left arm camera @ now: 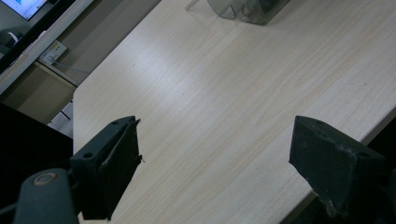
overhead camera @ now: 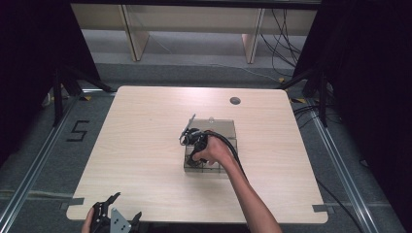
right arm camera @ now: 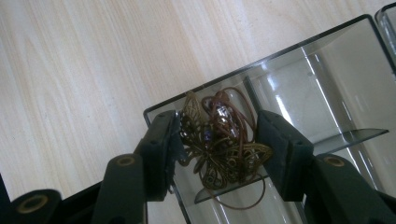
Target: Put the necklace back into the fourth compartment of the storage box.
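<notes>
1. High view: the right tongs (overhead camera: pixel 192 141) reach into the clear divided box (overhead camera: pixel 228 131) near the middle of the counter (overhead camera: pixel 141 145), at its near-left compartments. The left tongs (overhead camera: pixel 116 211) wait at the near-left edge of the counter, well apart from the box. A dark round hole (overhead camera: pixel 235 101) sits in the counter farther back, and a thin clear flap (overhead camera: pixel 187 127) stands up at the box's left side, right next to the working hand (overhead camera: pixel 214 151), so a careless lift could knock it.

2. Left gripper view: the left tongs (left arm camera: pixel 215 163) are spread wide with nothing between them, above bare counter (left arm camera: pixel 224 93). A corner of the box (left arm camera: pixel 247 9) shows far off.

3. Right gripper view: the right tongs (right arm camera: pixel 217 149) are partly closed around a brass butterfly ornament (right arm camera: pixel 219 154) tangled with a brown cord (right arm camera: pixel 233 100) and small beads; it sits in the corner compartment of the box (right arm camera: pixel 327 70). The left pad touches a wing, while the other pad looks just beside it. I judge the grip thin: filigree could slip or bend, and the cord loop hanging below the divider (right arm camera: pixel 345 136) could snag on it as the piece comes up, dragging the light box along
</notes>
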{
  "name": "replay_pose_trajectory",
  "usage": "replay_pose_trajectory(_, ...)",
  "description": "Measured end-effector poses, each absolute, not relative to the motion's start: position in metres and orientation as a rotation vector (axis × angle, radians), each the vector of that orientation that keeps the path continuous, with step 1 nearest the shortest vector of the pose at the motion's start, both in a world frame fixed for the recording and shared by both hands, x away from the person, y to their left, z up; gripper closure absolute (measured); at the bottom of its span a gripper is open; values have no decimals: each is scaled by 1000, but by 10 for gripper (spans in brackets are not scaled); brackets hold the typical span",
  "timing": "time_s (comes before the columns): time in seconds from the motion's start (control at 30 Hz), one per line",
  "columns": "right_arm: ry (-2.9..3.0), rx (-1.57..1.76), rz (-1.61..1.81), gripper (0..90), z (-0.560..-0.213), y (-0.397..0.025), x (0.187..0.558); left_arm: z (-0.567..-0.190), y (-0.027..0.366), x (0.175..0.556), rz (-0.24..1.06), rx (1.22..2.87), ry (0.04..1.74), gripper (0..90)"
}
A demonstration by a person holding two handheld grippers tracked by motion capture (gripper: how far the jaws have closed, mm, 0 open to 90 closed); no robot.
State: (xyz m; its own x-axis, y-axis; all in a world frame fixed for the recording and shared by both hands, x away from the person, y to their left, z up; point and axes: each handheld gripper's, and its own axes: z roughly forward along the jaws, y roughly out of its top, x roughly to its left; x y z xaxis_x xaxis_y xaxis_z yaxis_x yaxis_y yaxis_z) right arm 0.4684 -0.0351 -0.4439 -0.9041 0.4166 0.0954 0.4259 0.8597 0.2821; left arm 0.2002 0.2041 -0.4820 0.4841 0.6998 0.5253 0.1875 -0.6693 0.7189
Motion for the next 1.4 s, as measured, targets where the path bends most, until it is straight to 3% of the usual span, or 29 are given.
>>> replay_pose_trajectory(0.33,-2965,-722,-497,490,-450,-39,470,-483,203,200,1148,2151,728,155)
replay_pose_trajectory(0.53,-2951,-785,-574,431,-439,-48,472,-485,202,200,1130,2128,745,156)
replay_pose_trajectory(1.4,-2961,-750,-675,447,-406,-70,453,-484,201,200,1141,2119,747,155)
